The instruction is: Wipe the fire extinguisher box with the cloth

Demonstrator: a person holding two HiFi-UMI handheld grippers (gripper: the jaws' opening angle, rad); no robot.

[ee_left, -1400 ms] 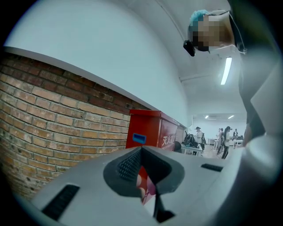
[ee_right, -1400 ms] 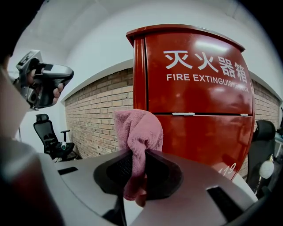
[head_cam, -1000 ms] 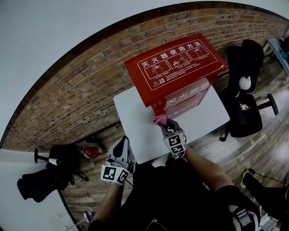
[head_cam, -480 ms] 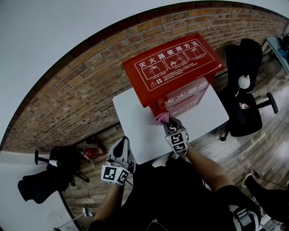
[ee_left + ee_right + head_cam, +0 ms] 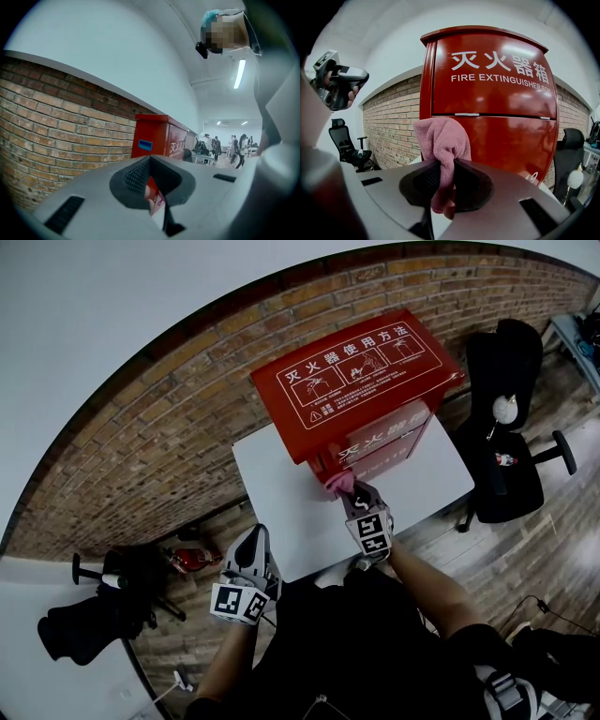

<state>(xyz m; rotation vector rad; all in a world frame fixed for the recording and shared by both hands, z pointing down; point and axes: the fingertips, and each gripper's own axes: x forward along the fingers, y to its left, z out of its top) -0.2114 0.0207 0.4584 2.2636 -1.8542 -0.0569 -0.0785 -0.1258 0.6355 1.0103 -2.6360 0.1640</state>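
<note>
Slightly nearer the box [image 5: 352, 381] now, my right tongs [image 5: 443, 176] pinch the cloth [image 5: 440, 140] at its front; left tongs [image 5: 150, 161] pressed together beside the white tabletop [image 5: 281, 493], brick wall [image 5: 159, 427] behind.

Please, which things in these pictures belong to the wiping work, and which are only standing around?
Belong to the job:
- fire extinguisher box
- pink cloth
- right gripper, shut on the cloth at the box's front

Only standing around:
- black office chair
- black gear on the floor
- left gripper, shut and empty, away from the box
</note>
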